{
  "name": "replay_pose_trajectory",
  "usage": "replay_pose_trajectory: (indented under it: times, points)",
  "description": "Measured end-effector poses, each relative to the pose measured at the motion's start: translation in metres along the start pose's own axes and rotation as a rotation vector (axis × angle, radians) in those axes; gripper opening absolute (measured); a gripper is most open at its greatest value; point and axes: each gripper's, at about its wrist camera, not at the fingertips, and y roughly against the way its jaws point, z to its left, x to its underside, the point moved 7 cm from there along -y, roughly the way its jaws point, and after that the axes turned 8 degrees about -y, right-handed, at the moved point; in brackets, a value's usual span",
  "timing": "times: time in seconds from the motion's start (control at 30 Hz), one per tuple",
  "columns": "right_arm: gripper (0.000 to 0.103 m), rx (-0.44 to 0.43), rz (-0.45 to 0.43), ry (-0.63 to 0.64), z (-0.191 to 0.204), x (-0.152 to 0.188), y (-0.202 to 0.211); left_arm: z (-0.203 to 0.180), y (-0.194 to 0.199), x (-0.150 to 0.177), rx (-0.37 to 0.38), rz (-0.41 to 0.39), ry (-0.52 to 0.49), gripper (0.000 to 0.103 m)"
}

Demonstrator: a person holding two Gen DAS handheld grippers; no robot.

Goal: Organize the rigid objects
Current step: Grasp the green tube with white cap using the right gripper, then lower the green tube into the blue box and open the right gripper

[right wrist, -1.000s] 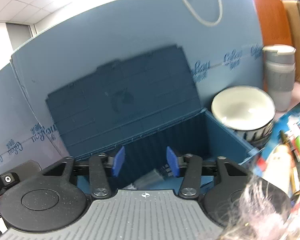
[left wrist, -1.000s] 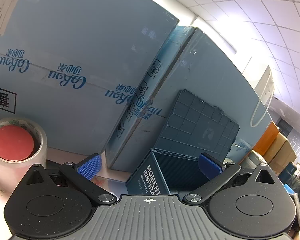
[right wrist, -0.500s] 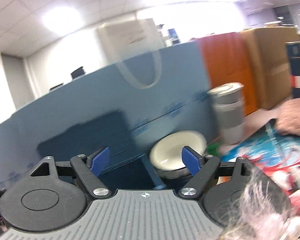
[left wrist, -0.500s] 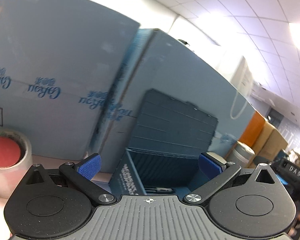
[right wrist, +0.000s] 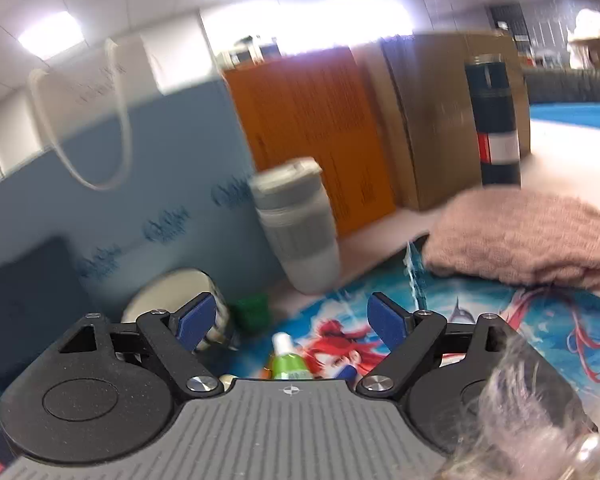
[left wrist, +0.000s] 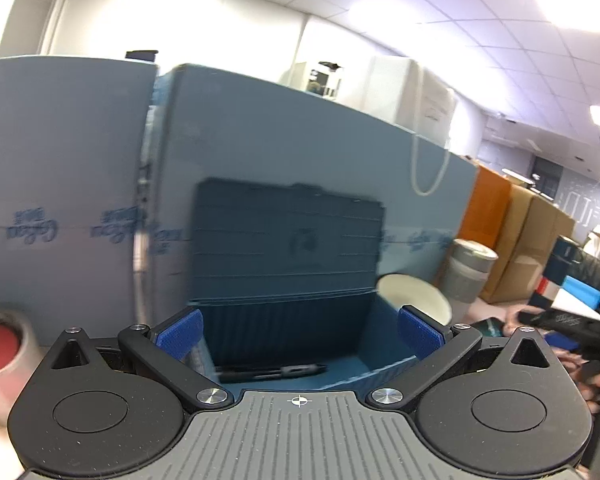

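Observation:
A dark blue storage box [left wrist: 384, 344] stands open with its ribbed lid [left wrist: 288, 240] raised against blue cartons; a dark tool [left wrist: 272, 371] lies on its floor. My left gripper [left wrist: 299, 334] is open and empty, just in front of the box. My right gripper [right wrist: 290, 323] is open and empty above a colourful printed mat [right wrist: 480, 320], with a green tube with a white cap [right wrist: 286, 356] just below its fingers. A white bowl [right wrist: 172, 296] sits left of it, beside the box; it also shows in the left wrist view [left wrist: 414, 298].
A grey lidded cup [right wrist: 296, 224] stands behind the mat. A pink knitted cloth [right wrist: 524, 236] lies at the right, a tall dark flask [right wrist: 496, 120] behind it. A tape roll with a red centre [left wrist: 0, 352] sits at far left. Orange and brown cartons [right wrist: 320, 128] line the back.
Both grippers have swung to the right. The right gripper has opened and left the box, now over the mat. The left view now faces the open box squarely.

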Motion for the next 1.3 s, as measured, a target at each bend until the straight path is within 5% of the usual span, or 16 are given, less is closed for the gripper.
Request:
replay_pose_trajectory:
  times: [0.33,0.47,0.57,0.6,1.03,1.3]
  points:
    - [0.058,0.084,0.275,0.078,-0.007,0.018,-0.095,0.022,-0.009,0.016,-0.006,0.037,0.051,0.103]
    - [0.046,0.086,0.293,0.059,-0.009,0.022,-0.11,0.027,-0.011,0.017,-0.007,0.038,0.056,0.103]
    - [0.026,0.071,0.287,0.054,-0.008,0.021,-0.112,0.029,-0.013,0.019,-0.008,0.05,0.056,0.103]
    - [0.015,0.074,0.281,0.06,-0.008,0.02,-0.112,0.029,-0.014,0.019,-0.008,0.053,0.055,0.103]
    - [0.014,-0.037,0.027,0.126,0.007,-0.019,-0.006,0.034,-0.02,0.024,-0.001,0.077,0.078,0.103]
    - [0.014,-0.178,-0.22,0.193,0.071,-0.056,0.077,0.049,-0.019,0.025,-0.013,0.072,0.138,0.103]
